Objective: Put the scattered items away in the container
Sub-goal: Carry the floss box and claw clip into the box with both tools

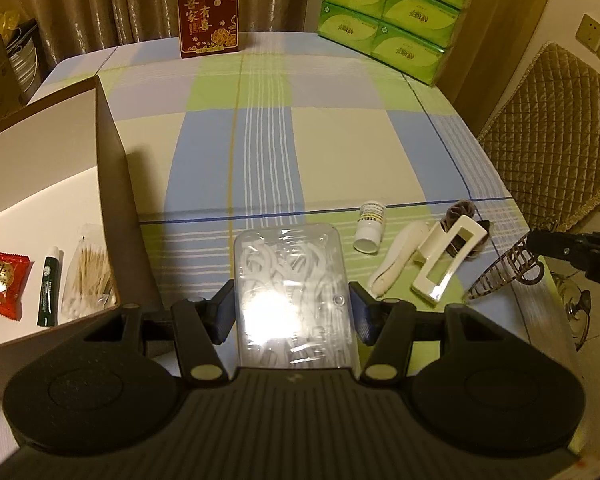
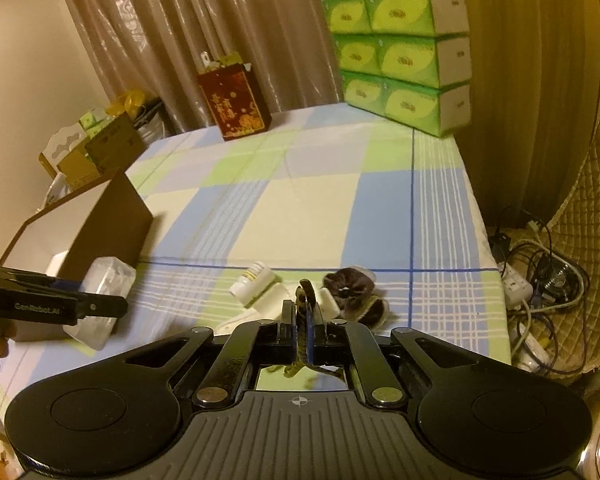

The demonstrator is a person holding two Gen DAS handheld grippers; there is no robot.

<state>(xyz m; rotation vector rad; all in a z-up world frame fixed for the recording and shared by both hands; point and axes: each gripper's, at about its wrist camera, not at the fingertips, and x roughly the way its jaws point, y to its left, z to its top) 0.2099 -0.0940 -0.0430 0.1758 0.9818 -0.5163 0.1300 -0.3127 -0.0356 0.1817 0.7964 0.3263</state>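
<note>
Left gripper (image 1: 293, 309) clamped a clear case (image 1: 292, 276) of floss picks, just right of the cardboard box (image 1: 108, 160). Right gripper (image 2: 305, 316) pinched shut on a brown hair claw (image 1: 500, 270), well right of the box, by the white clip (image 1: 444, 260) and bottle (image 1: 371, 225).

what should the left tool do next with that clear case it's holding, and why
Probably carry the clear plastic case leftward over the open box and release it there. The left tool already clamps the case above the tablecloth, and the box beside it holds other tidied items, such as the red snack packet.
</note>
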